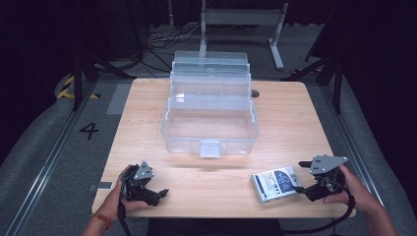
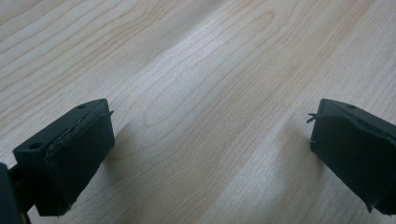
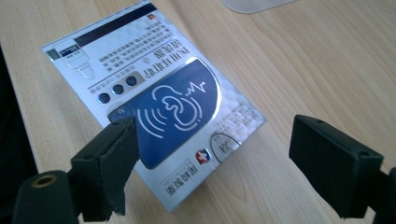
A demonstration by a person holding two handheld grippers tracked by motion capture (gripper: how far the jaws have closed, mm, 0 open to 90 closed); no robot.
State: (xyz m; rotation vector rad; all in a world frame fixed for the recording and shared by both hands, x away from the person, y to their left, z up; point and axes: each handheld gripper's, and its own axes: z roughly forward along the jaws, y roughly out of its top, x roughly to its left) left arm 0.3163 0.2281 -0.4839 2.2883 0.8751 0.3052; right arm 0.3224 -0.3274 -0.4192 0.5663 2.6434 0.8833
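A flat silver and blue packet (image 1: 276, 183) lies on the wooden table (image 1: 211, 172) near its front right corner. My right gripper (image 1: 301, 178) rests just right of it, open, jaws pointing at the packet. In the right gripper view the packet (image 3: 159, 107) lies ahead and under the left jaw, while the right jaw stands over bare wood. My left gripper (image 1: 160, 194) rests open at the front left, holding nothing. In the left gripper view its fingers (image 2: 70, 154) are spread wide over bare wood. A clear plastic tiered box (image 1: 210, 105) stands open at the table's middle.
The clear box has a latch tab (image 1: 210, 148) on its front wall and stepped trays folded back behind it. A grey table frame (image 1: 241, 19) and cables lie on the floor beyond the far edge. Bare wood runs between the two grippers.
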